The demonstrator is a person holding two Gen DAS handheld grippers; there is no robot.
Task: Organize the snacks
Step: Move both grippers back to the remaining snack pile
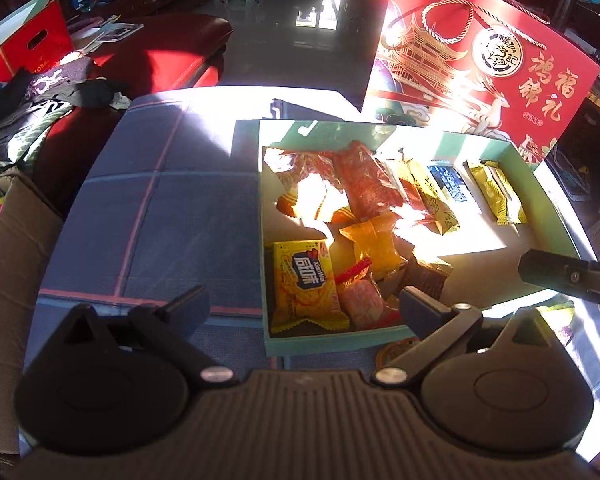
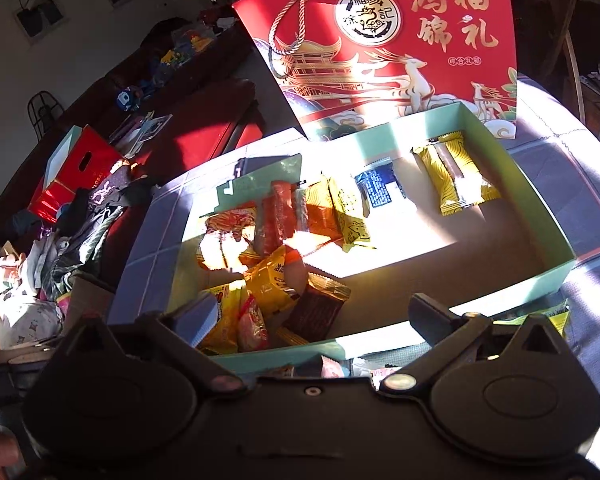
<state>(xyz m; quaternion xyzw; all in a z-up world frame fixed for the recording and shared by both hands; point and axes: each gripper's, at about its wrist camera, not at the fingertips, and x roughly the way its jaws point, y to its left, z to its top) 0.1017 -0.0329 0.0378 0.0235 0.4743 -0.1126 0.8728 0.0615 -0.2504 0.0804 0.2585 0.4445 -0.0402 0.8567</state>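
Observation:
A teal box sits on a blue checked cloth and holds several wrapped snacks. A yellow cracker pack lies in its near left corner. A red pack, a dark blue pack and a yellow-gold pack lie toward the far side. My left gripper is open and empty over the box's near left corner. My right gripper is open and empty over the box's near edge; part of it shows in the left wrist view. A brown pack lies between its fingers.
A red gift bag stands behind the box. Loose snacks lie on the cloth in front of the box. A dark red sofa with clothes and a red carton is at the left.

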